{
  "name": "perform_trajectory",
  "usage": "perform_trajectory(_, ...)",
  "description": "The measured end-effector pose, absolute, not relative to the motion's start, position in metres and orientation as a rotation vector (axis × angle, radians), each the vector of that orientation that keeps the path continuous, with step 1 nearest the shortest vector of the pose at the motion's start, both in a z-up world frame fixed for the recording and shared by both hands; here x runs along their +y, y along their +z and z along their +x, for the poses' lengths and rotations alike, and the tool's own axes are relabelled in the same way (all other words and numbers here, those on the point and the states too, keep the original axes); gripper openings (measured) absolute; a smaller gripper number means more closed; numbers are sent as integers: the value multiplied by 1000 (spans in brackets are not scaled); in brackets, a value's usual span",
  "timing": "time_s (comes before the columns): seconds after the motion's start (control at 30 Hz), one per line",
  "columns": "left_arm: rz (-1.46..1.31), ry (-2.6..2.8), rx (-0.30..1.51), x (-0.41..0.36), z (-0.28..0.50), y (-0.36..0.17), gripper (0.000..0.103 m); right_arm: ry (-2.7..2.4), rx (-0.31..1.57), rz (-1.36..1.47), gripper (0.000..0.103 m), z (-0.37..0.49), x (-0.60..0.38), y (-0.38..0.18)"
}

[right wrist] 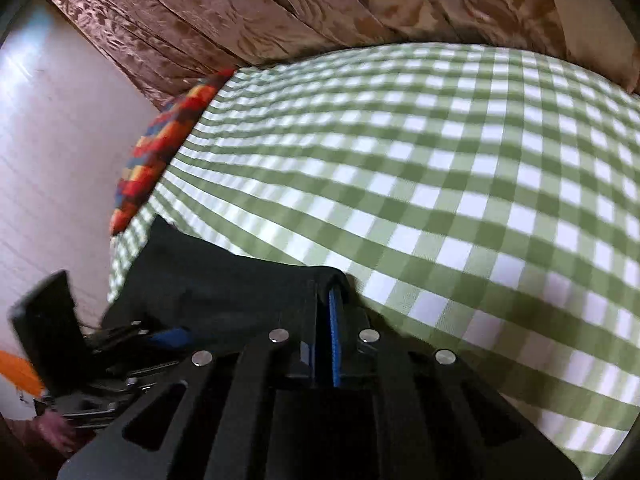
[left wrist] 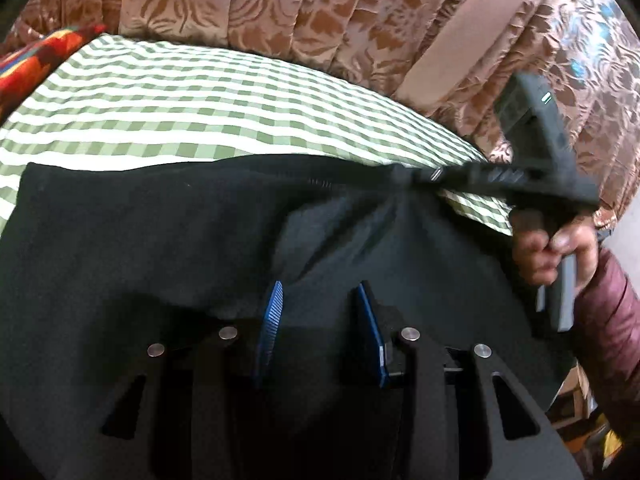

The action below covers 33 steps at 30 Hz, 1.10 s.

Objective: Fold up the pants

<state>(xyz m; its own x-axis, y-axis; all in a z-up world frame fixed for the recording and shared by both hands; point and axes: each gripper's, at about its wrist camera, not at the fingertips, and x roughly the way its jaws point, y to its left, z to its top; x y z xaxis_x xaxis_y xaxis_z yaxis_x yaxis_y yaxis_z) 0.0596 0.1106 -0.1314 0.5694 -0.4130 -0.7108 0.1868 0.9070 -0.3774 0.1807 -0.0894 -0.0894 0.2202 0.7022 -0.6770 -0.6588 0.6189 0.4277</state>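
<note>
Black pants (left wrist: 160, 240) lie spread on a green-and-white checked bedsheet (left wrist: 200, 100). In the left wrist view my left gripper (left wrist: 320, 292) hovers low over the cloth, its blue pads (left wrist: 274, 320) standing apart with nothing pinched between them. Farther right, my right gripper (left wrist: 402, 178) is shut on the far edge of the pants, and the cloth puckers toward its tip. A hand (left wrist: 552, 248) holds its handle. In the right wrist view the right gripper (right wrist: 330, 280) is shut with black pants (right wrist: 224, 284) fabric caught at its tip. The left gripper (right wrist: 172, 338) shows at lower left.
A brown floral curtain (left wrist: 320, 20) hangs behind the bed. A bright multicoloured pillow (right wrist: 160, 152) lies at the sheet's far left corner beside a pale wall (right wrist: 52, 140). Bare checked sheet (right wrist: 440, 180) stretches beyond the pants.
</note>
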Motion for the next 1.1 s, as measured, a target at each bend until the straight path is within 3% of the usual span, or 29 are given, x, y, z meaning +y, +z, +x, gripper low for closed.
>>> perform_trajectory(0.07, -255, -353, 902, 109, 58, -131, 38, 946, 968, 95, 7, 182, -94, -89)
perform_trajectory(0.13, -280, -360, 909, 113, 57, -125, 39, 961, 963, 146, 18, 182, -104, -84)
perform_trajectory(0.2, -355, -382, 905, 123, 59, -117, 51, 948, 927, 178, 29, 177, -120, -72)
perform_trajectory(0.43, -383, -266, 887, 146, 82, -99, 52, 944, 843, 209, 27, 136, -169, -47)
perform_trajectory(0.6, -354, -203, 953, 157, 99, -121, 52, 890, 886, 124, 29, 113, -171, -66)
perform_trajectory(0.7, -337, -207, 933, 158, 100, -123, 52, 733, 888, -5, 8, 122, -157, -90)
perform_trajectory(0.77, -320, -208, 934, 157, 98, -121, 52, 723, 879, 57, 7, 129, -159, -93)
perform_trajectory(0.87, -350, -191, 917, 165, 91, -111, 52, 736, 865, 87, 12, 121, -164, -89)
perform_trajectory(1.0, -446, -137, 859, 200, 63, -92, 55, 731, 812, 90, 37, 98, -174, -76)
perform_trajectory(1.1, -491, -72, 831, 229, 34, -84, 55, 767, 776, 92, 37, 75, -180, -68)
